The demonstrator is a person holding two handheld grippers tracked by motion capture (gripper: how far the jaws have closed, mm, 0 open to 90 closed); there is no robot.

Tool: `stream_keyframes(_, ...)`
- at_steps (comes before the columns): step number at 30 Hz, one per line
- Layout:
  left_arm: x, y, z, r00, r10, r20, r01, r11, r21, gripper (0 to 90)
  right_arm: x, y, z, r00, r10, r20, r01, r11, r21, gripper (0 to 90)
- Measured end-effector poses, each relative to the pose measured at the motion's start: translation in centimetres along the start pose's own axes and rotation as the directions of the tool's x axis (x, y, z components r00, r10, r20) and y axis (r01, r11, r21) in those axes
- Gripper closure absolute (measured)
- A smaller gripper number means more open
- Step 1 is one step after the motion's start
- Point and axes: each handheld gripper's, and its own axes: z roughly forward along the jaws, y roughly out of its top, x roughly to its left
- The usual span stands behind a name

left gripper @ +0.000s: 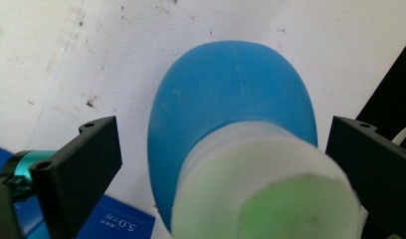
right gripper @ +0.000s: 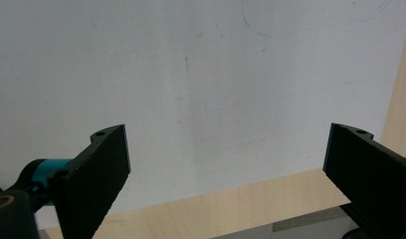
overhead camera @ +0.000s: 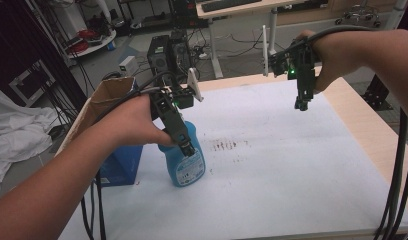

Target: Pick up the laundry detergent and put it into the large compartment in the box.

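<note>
My left claw (overhead camera: 188, 148) sits wide over the blue bottle (overhead camera: 186, 161), lower centre-left; its jaws flank the white neck. Right claw (overhead camera: 301, 103) wide, upper right, above the worktop (overhead camera: 292, 165).

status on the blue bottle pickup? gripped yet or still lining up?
Done: the left gripper is down over the upright blue bottle, its open fingers either side of the white neck. In hand: the grasp itself; gaps show on both sides, so not closed. Left: close and lift. The right gripper hangs open and empty above the white table sheet.
</note>
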Motion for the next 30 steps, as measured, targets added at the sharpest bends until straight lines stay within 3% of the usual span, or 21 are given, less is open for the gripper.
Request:
stream_keyframes(16, -0.21, 0.12, 0.63, 0.9997, 0.003, -0.023, -0.003, 1.0000, 0.002, 1.7, -0.04, 0.18, 0.15, 1.0000, 0.002, 0.003, -0.002, 1.000, 0.004, 3.5)
stream_keyframes(30, -0.27, 0.18, 0.59, 0.9995, 0.008, -0.032, -0.008, 1.0000, 0.003, 8.0, -0.07, 0.49, 0.29, 0.9999, -0.009, 0.005, 0.009, 1.000, 0.008, 3.5)
